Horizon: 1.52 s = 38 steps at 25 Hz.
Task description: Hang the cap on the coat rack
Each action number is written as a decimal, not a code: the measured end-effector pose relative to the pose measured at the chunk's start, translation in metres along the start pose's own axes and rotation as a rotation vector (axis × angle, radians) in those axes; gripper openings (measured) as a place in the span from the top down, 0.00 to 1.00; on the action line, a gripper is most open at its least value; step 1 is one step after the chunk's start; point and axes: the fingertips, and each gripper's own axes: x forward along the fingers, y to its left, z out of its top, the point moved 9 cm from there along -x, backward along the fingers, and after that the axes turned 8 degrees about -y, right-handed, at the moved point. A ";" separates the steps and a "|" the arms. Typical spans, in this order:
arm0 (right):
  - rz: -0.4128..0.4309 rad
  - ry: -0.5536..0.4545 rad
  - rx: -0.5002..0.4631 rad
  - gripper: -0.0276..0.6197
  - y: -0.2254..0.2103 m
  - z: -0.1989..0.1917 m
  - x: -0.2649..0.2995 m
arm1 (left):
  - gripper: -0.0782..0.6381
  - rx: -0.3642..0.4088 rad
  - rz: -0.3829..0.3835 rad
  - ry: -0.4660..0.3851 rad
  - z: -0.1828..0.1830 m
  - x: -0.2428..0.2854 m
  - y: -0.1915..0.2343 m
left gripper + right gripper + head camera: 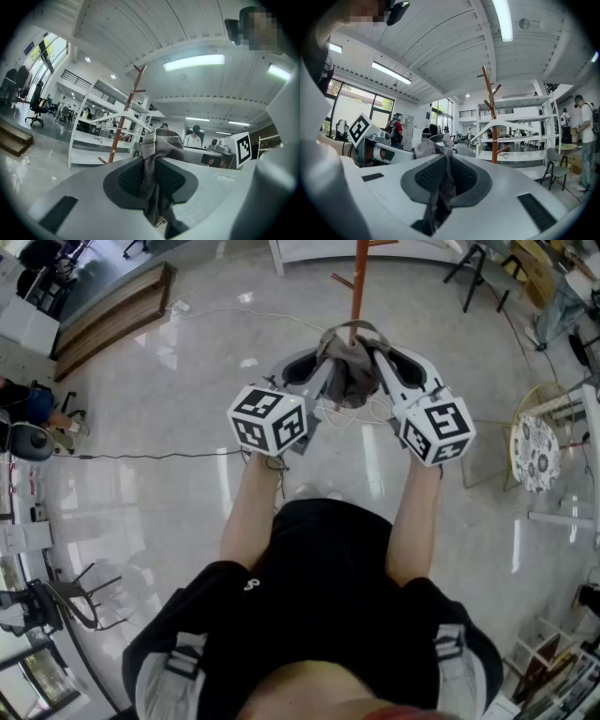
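Observation:
A grey cap (349, 367) hangs crumpled between my two grippers, held up in front of the person's chest. My left gripper (323, 367) is shut on one side of its fabric; in the left gripper view the cloth (157, 173) is pinched between the dark pads. My right gripper (375, 362) is shut on the other side, and the right gripper view shows the cloth (443, 185) caught between its pads. The brown wooden coat rack (359, 277) stands just beyond the cap, with pegs branching off its pole. It rises ahead as the coat rack (125, 112) left of centre, and as the coat rack (491, 112) right of centre.
A white shelf unit (101, 136) stands behind the rack. A round patterned stool (536, 452) is at the right, a wooden bench (112, 320) at the far left, and a cable (141, 457) runs across the shiny floor. People stand in the background (587, 136).

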 end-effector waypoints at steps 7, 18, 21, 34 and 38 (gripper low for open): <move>-0.070 0.009 0.019 0.91 -0.013 -0.012 0.006 | 0.81 0.007 0.001 0.000 -0.004 0.011 0.002; -0.049 0.033 0.010 0.90 -0.020 -0.022 0.011 | 0.81 -0.010 0.033 -0.005 -0.015 0.015 0.008; -0.043 0.042 0.023 0.90 -0.018 -0.029 0.025 | 0.81 -0.024 0.043 0.004 -0.018 0.014 0.021; -0.076 0.128 0.089 0.90 -0.092 -0.074 0.134 | 0.81 -0.091 0.033 0.098 -0.024 0.108 0.132; -0.111 0.177 0.115 0.90 -0.128 -0.093 0.161 | 0.81 -0.119 0.013 0.149 -0.034 0.154 0.163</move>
